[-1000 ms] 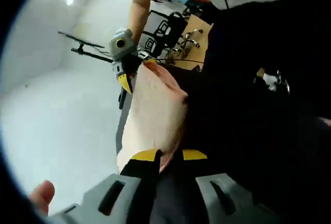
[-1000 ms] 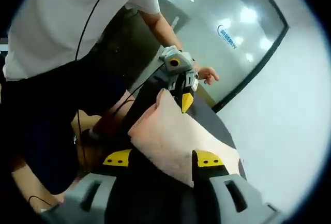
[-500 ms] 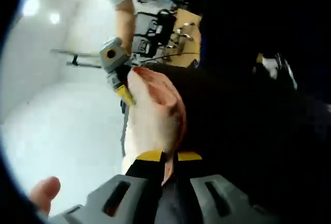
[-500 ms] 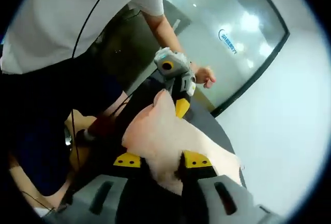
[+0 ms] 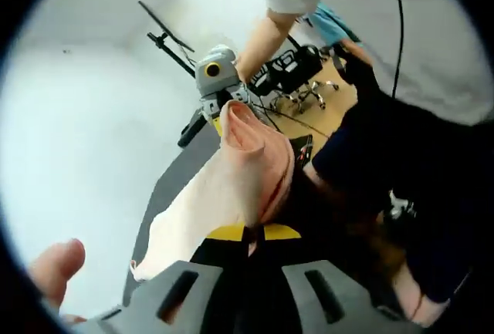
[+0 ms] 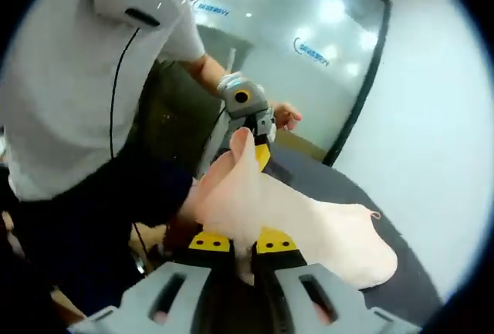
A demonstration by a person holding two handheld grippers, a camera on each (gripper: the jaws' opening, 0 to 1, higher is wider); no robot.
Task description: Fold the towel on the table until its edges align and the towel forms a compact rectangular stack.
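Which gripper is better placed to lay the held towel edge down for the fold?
Neither clearly. The left gripper and the right gripper are each shut on an end of the pink towel, held up between them, so both should probably lower together onto the dark table.

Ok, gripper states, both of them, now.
Left gripper: shut on the towel.
Right gripper: shut on the towel.

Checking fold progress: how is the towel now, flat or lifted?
Lifted and unfolded: the towel hangs between the left gripper and right gripper, both clamped on it; its far end trails on the dark table.
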